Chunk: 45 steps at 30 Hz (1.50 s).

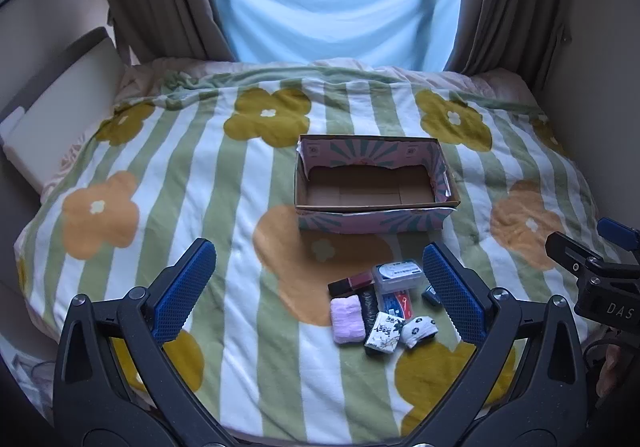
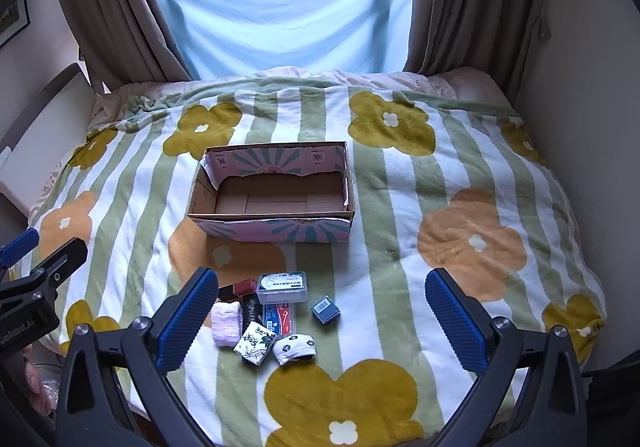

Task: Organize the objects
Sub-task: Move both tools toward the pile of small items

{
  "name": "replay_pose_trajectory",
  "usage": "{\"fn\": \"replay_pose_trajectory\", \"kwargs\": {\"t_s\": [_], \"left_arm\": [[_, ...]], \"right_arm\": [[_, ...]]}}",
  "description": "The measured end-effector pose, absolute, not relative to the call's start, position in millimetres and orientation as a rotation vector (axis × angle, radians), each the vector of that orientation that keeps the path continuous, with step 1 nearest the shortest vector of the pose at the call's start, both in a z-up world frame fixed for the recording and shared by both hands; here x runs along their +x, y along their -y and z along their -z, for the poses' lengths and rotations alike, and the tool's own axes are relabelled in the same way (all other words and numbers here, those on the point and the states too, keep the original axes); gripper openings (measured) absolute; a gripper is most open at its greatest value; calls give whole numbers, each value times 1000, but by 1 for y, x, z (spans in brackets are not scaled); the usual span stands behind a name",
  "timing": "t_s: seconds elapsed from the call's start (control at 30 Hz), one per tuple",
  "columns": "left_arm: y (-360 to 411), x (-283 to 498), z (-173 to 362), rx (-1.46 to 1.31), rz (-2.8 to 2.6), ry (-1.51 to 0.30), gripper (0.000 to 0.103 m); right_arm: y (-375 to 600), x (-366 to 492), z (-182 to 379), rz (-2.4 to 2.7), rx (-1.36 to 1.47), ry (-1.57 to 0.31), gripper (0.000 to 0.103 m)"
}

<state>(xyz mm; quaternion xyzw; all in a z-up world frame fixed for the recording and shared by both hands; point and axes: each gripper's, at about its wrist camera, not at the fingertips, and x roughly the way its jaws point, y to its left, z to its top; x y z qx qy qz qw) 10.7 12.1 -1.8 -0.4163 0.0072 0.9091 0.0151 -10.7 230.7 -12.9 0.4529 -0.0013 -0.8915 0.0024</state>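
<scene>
- An open, pink-printed cardboard box (image 2: 272,195) sits mid-way across the flowered, green-striped blanket (image 2: 400,187), with a pale blue sheet (image 2: 280,11) hanging behind the bed.
- Just before the box lies a cluster of small items.
- In it, a clear plastic case (image 2: 283,287) lies nearest the box.
- A small blue box (image 2: 325,309) lies right of it.
- A pink rolled cloth (image 2: 227,323) lies at the left.
- A white patterned sock roll (image 2: 294,347) lies nearest the camera.

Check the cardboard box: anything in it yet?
Empty. The cardboard box sits open-topped with bare brown floor showing in both wrist views; the small items all lie on the blanket in front.
</scene>
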Motion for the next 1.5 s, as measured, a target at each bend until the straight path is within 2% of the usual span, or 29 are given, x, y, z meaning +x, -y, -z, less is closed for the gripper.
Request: {"fn": "replay_pose_trajectory", "kwargs": {"t_s": [1.5], "left_arm": [[-17, 2, 6, -1344, -2783, 7, 103]], "right_arm": [[-231, -9, 14, 2773, 1410, 15, 103]]}}
